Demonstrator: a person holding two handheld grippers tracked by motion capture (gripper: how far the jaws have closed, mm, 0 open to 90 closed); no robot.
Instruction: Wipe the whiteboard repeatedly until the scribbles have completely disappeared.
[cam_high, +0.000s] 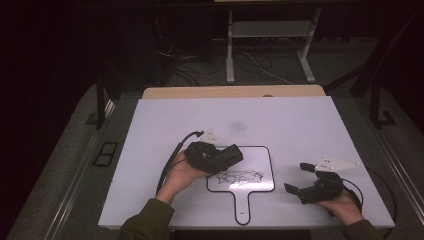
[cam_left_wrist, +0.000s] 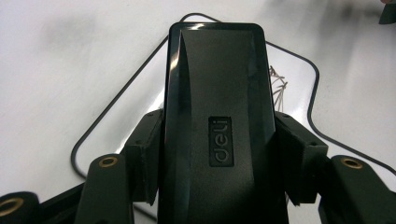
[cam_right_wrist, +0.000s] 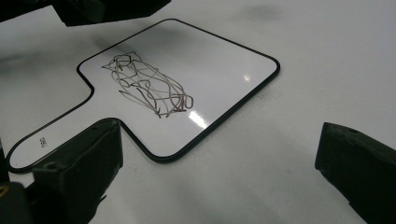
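1. A small paddle-shaped whiteboard (cam_high: 260, 172) lies flat on the white desk (cam_high: 300, 125), near the person's edge, its short handle pointing toward the person.
2. The whiteboard has a white, glossy face, a thin black border with rounded corners, and a small printed mark on the handle, seen in the right gripper view (cam_right_wrist: 42, 141).
3. A tangled dark scribble (cam_right_wrist: 147, 86) of looping lines covers the part of the face nearest the handle; the far part of the face is bare and reflects a light spot.
4. The left gripper (cam_high: 220, 157) is held above the near-left part of the whiteboard, its jaws closed against both sides of a black eraser (cam_left_wrist: 217, 121).
5. The eraser is a black rectangular block with rounded corners, a raised spine and the embossed word "deli"; in the left gripper view it points out over the whiteboard's border.
6. The right gripper (cam_high: 299, 178) sits to the right of the whiteboard, just beside it, jaws spread wide with nothing between them.
7. A hand (cam_high: 180, 175) grips the left gripper; the other hand (cam_high: 345, 205) grips the right one near the desk's front edge.
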